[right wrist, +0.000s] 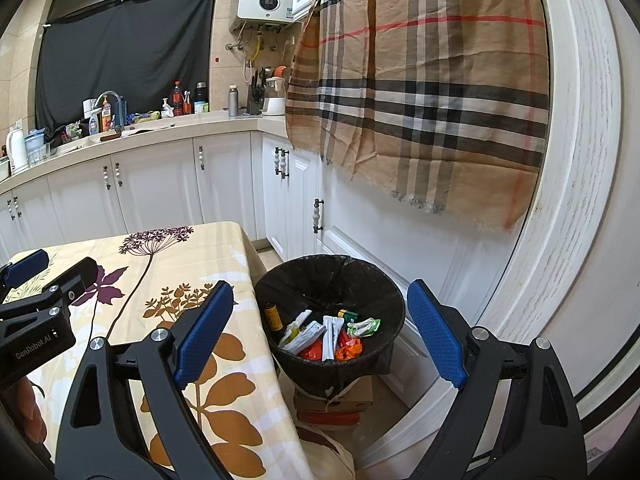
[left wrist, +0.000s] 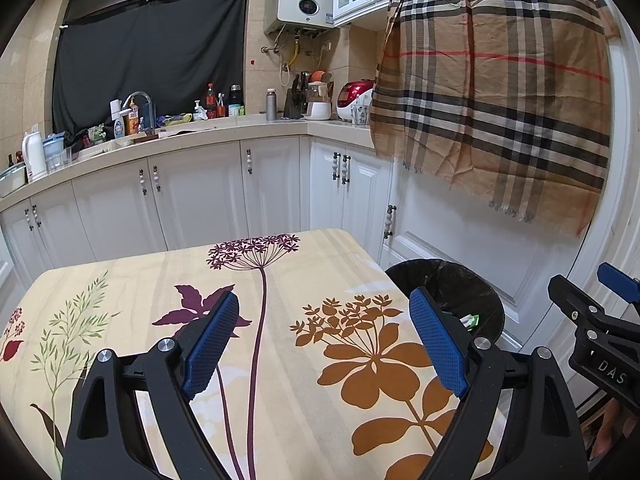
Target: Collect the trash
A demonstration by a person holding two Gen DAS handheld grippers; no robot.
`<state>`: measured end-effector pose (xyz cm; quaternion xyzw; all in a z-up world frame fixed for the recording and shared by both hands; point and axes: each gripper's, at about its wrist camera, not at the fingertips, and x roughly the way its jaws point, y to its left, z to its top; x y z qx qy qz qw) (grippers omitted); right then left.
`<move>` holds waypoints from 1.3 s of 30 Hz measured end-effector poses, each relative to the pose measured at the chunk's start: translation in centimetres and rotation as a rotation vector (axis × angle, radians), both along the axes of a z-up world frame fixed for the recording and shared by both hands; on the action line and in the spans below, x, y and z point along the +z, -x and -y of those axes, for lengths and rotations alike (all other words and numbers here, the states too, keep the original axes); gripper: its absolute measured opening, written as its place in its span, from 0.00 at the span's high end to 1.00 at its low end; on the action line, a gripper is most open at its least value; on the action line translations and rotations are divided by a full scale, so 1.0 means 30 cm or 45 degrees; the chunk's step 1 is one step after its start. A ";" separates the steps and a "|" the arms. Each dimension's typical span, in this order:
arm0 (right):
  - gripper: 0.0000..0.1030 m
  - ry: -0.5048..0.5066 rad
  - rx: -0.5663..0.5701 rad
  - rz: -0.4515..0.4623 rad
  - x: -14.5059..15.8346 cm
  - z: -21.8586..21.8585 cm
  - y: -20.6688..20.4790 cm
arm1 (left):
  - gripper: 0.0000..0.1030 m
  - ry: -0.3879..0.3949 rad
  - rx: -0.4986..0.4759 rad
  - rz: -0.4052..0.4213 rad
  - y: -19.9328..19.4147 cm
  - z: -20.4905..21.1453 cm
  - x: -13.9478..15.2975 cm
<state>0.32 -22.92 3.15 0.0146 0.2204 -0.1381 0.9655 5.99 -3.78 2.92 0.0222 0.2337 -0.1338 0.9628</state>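
Observation:
A black-lined trash bin stands on a cardboard box right of the table and holds several wrappers, tubes and a battery. My right gripper is open and empty, hovering above the bin. My left gripper is open and empty above the floral tablecloth. The bin shows at the table's right edge in the left wrist view. The right gripper appears at the right edge there, and the left gripper at the left edge of the right wrist view.
White kitchen cabinets run behind the table, with a cluttered counter above. A plaid cloth hangs over the white door on the right. A narrow floor strip separates table and cabinets.

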 end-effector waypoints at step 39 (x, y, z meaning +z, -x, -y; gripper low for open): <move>0.16 0.019 0.039 -0.001 0.017 -0.058 -0.016 | 0.14 0.011 0.020 -0.024 -0.009 -0.043 0.000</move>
